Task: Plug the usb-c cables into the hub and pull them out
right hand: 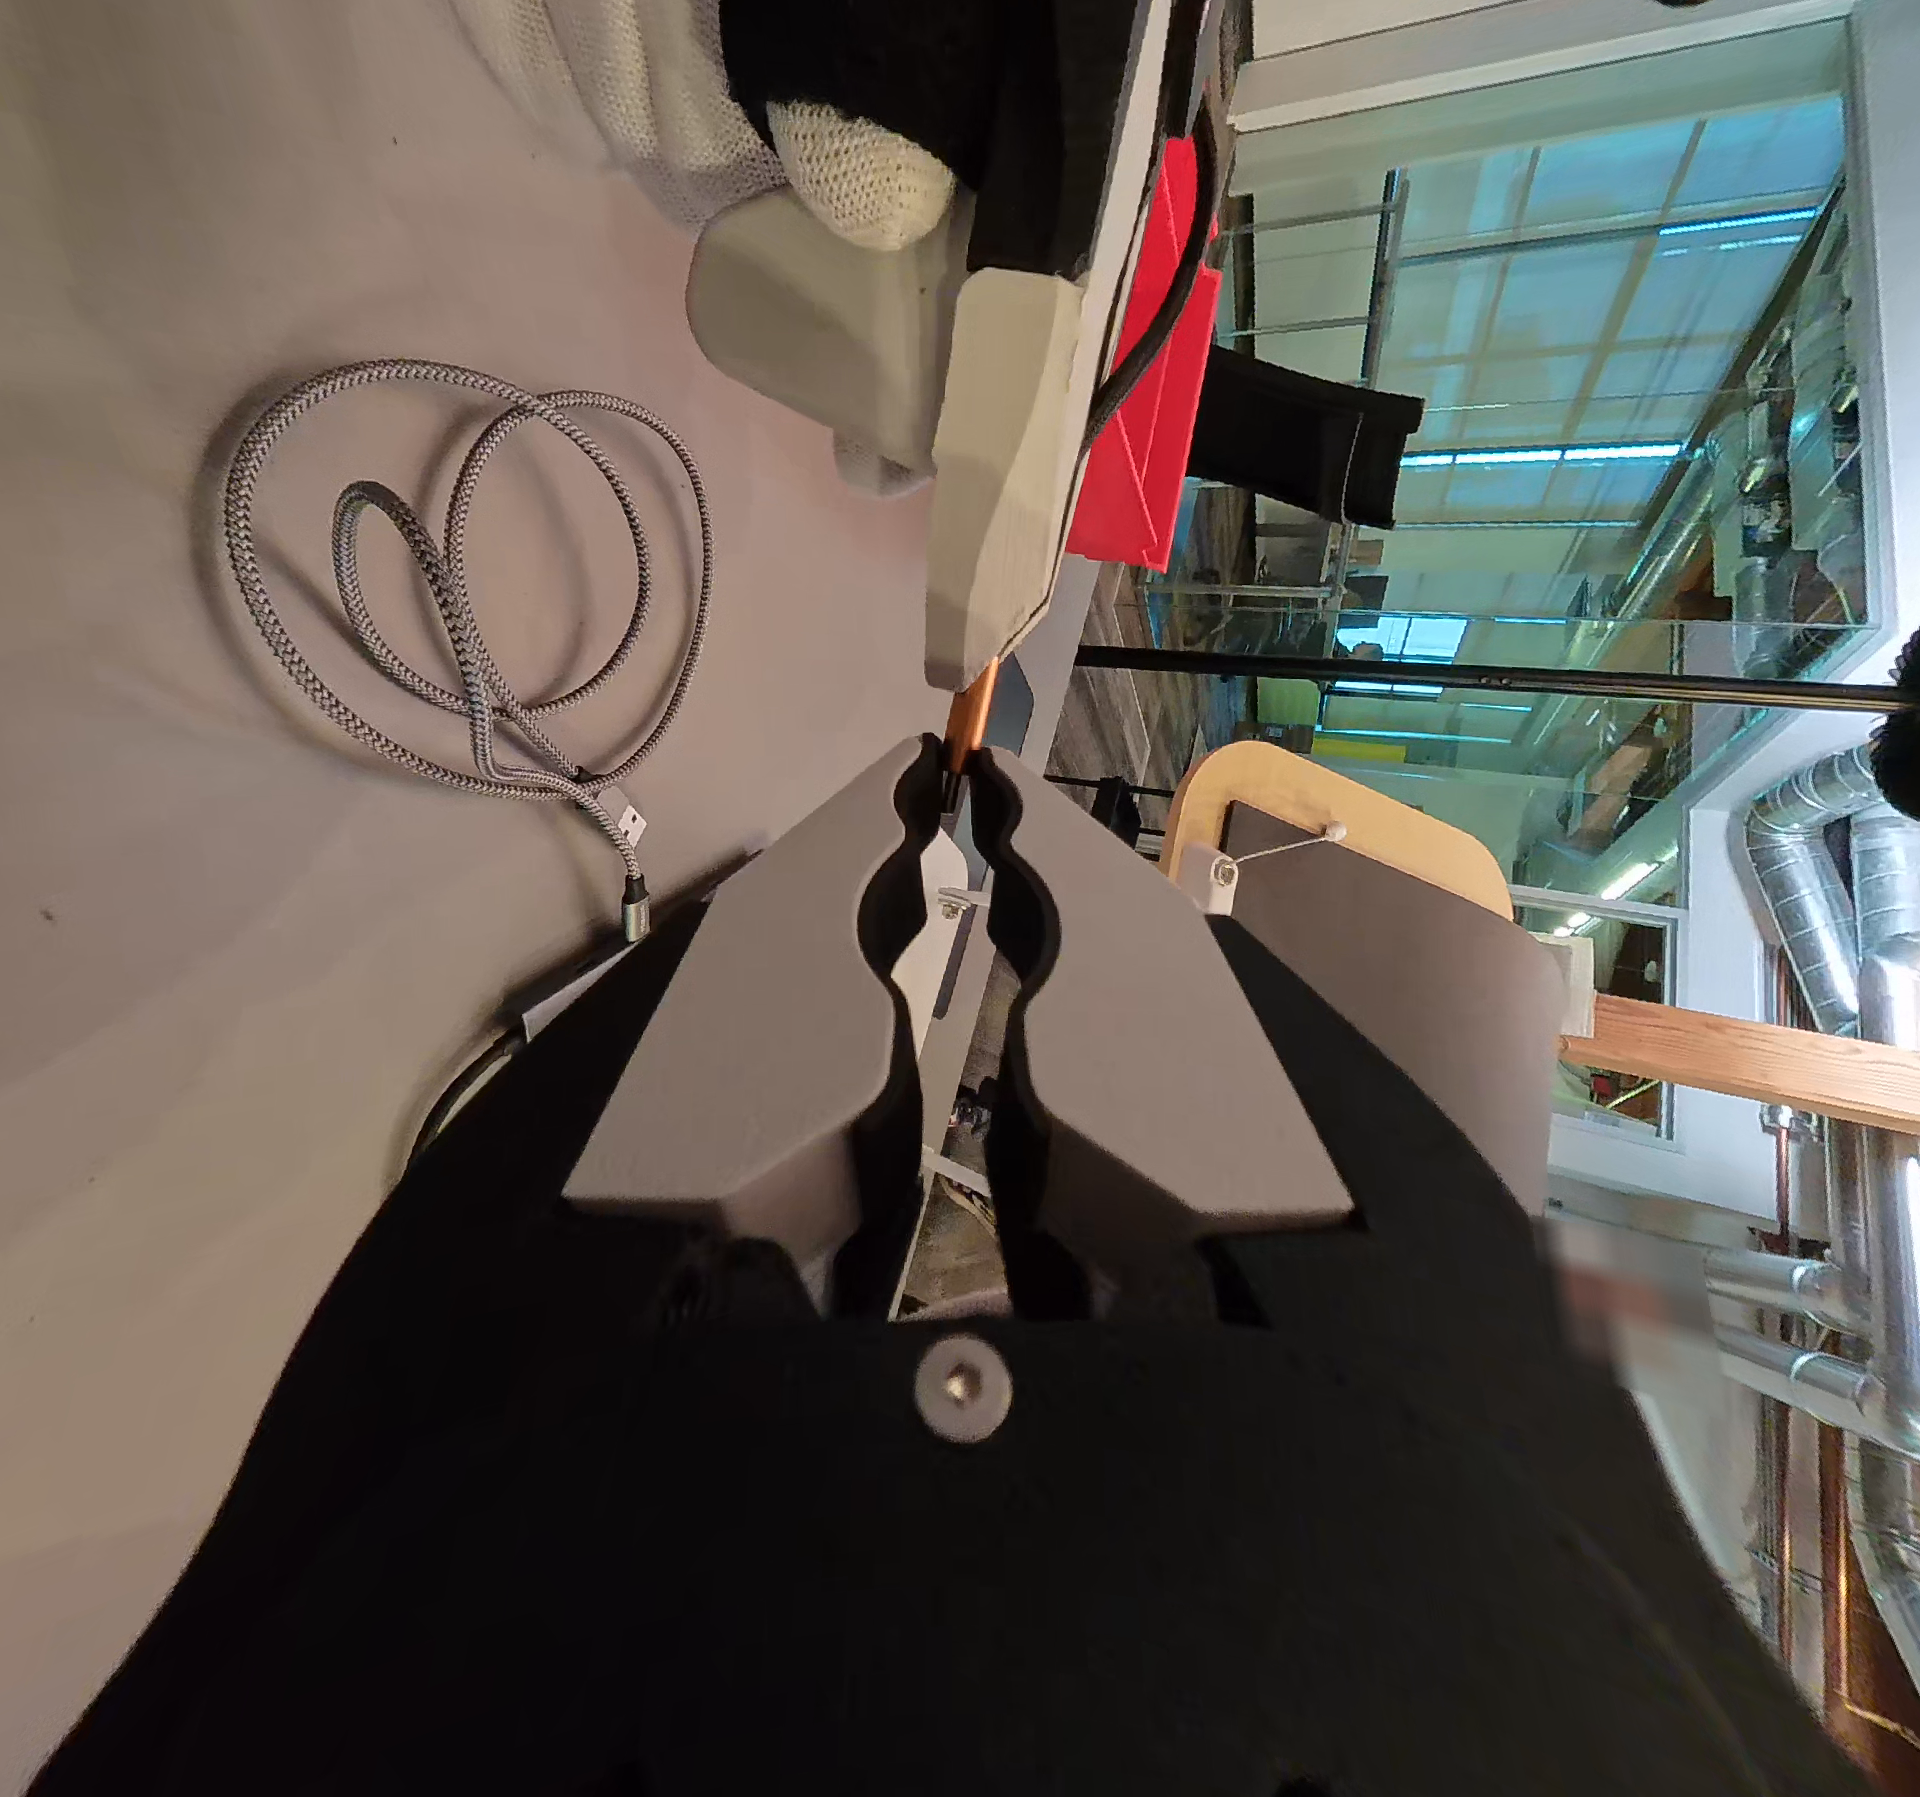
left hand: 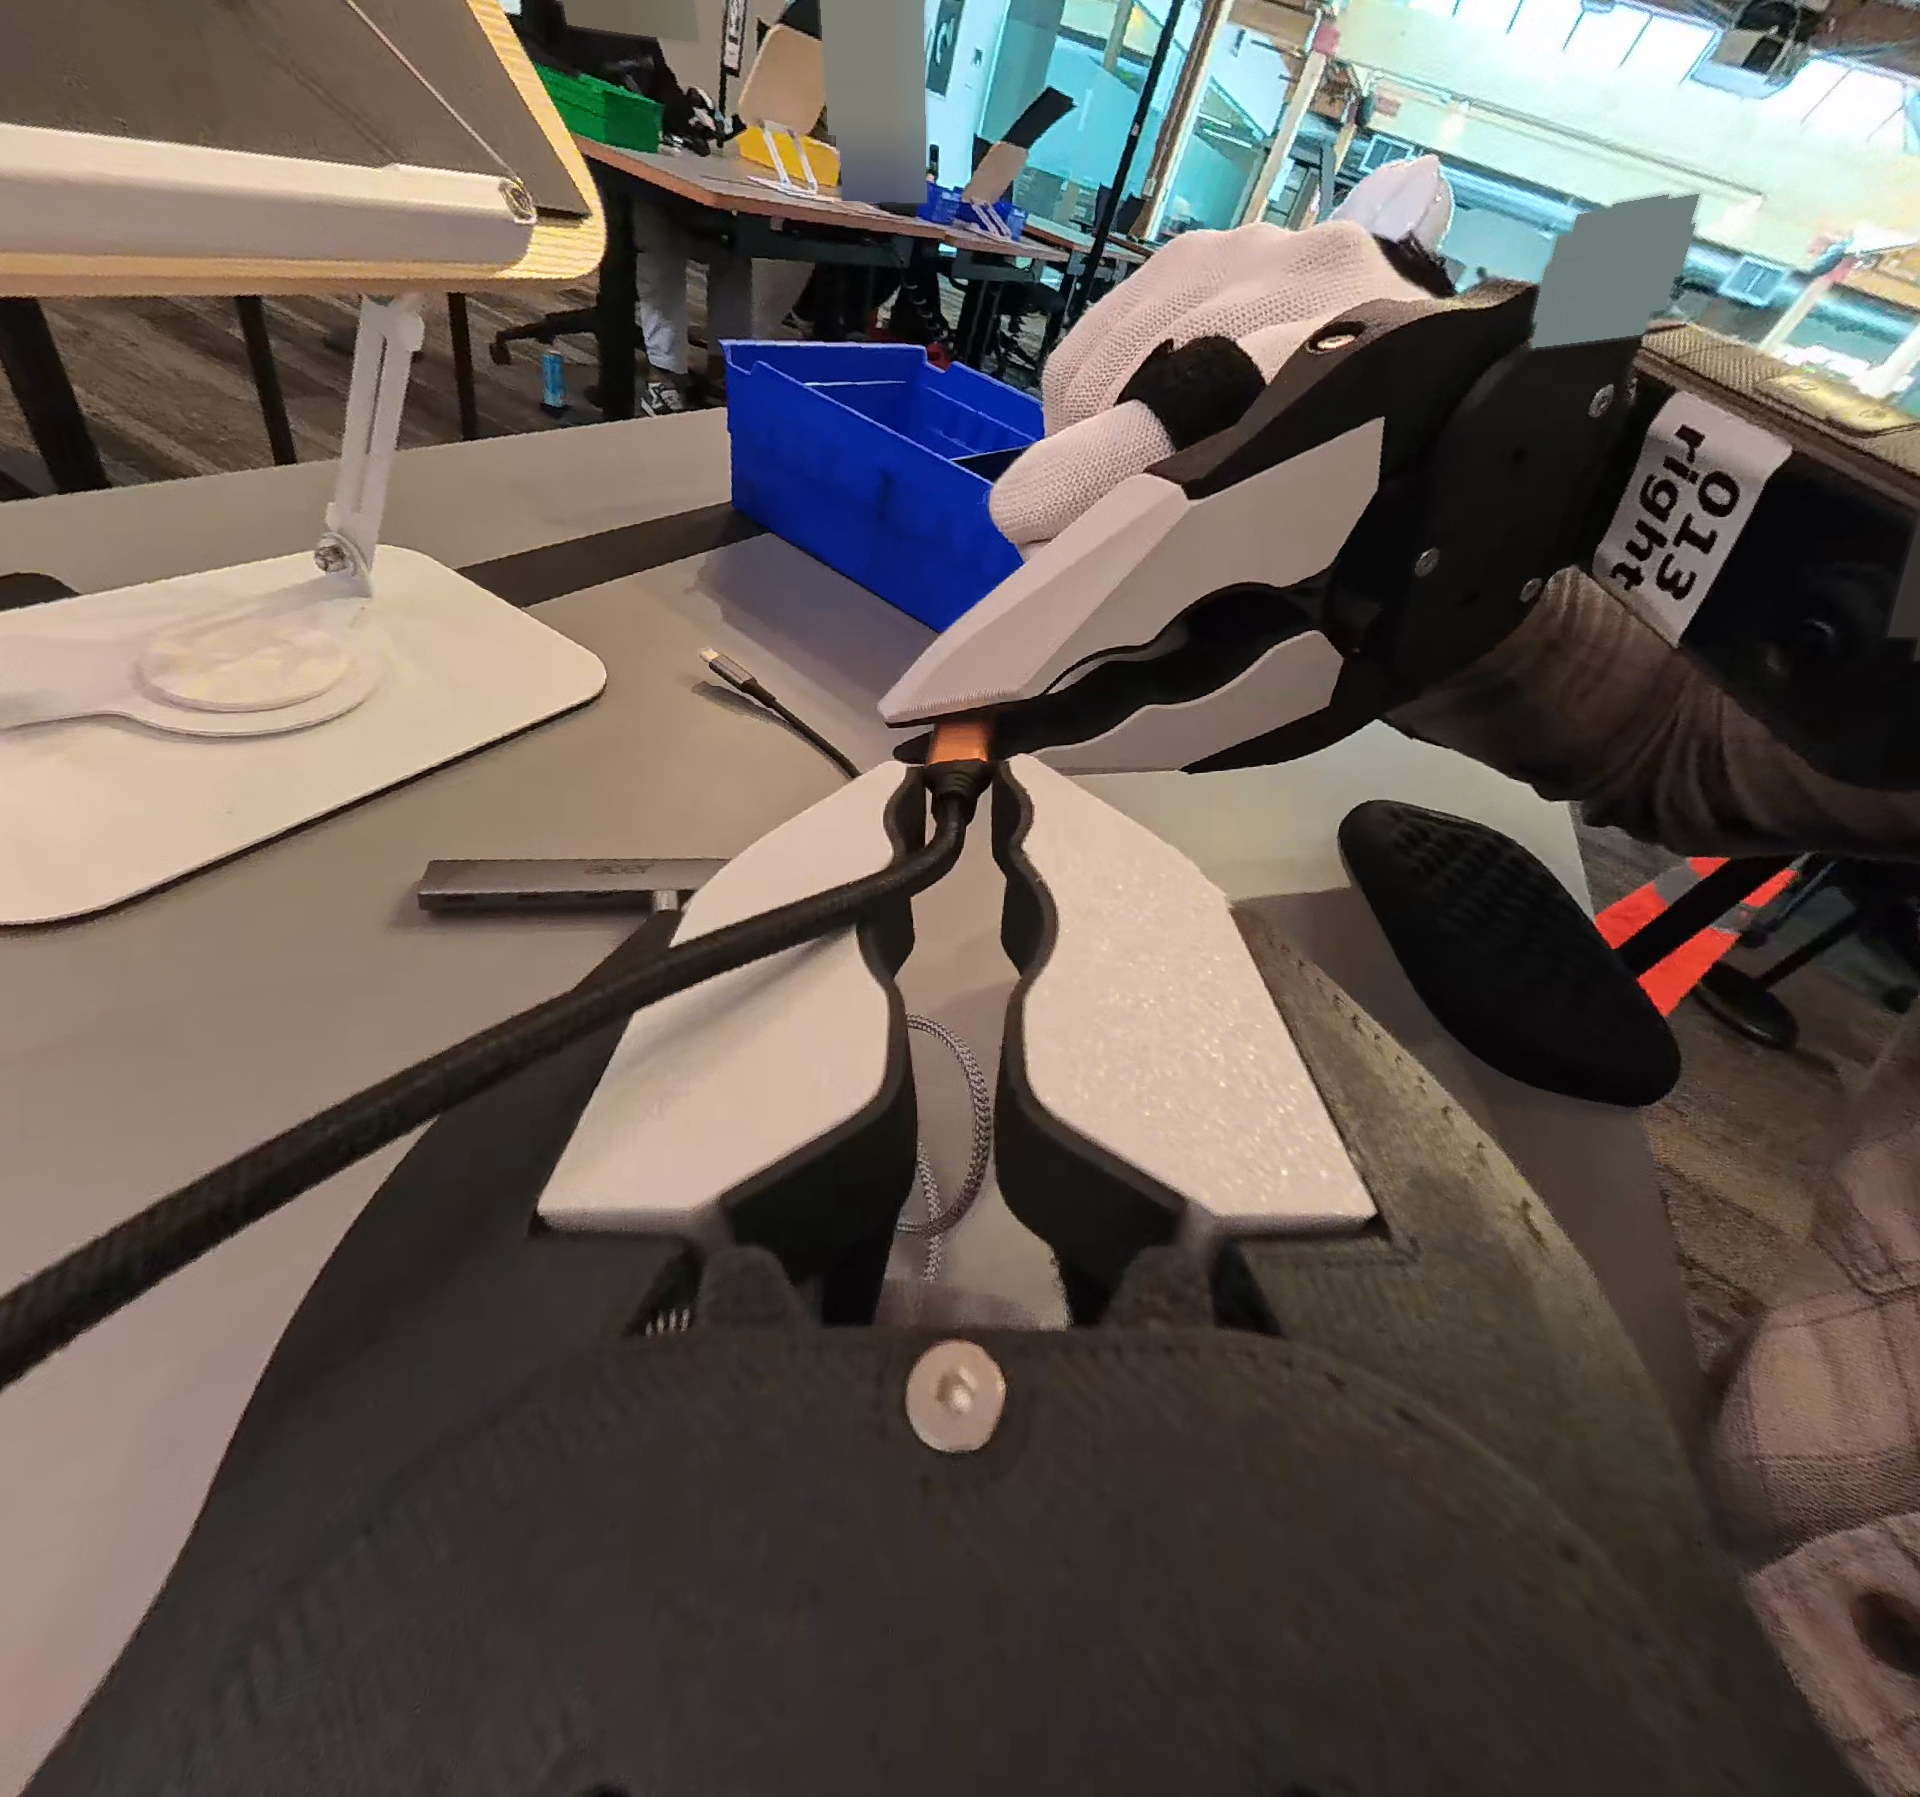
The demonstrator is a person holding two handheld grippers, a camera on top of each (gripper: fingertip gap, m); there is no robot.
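My left gripper (left hand: 951, 779) is shut on the black braided cable (left hand: 540, 1030) just behind its copper plug (left hand: 961, 745). The cable trails over the left finger toward the lower left. My right gripper (left hand: 940, 721) comes in from the right, held by a white-gloved hand, and is shut on the same plug's other end. In the right wrist view my right gripper (right hand: 951, 760) pinches the copper plug (right hand: 974, 703), and the left gripper's fingers (right hand: 997, 511) meet it from above. The grey hub (left hand: 566, 883) lies on the table, left of my left gripper. A thin second cable's plug (left hand: 727, 672) lies beyond it.
A coiled grey braided cable (right hand: 468, 552) lies on the table. A blue bin (left hand: 862, 490) stands at the back. A white stand (left hand: 260, 687) holding a dark board occupies the left. A black chair armrest (left hand: 1507, 947) is off the table's right edge. My left and right fingertips are right by each other.
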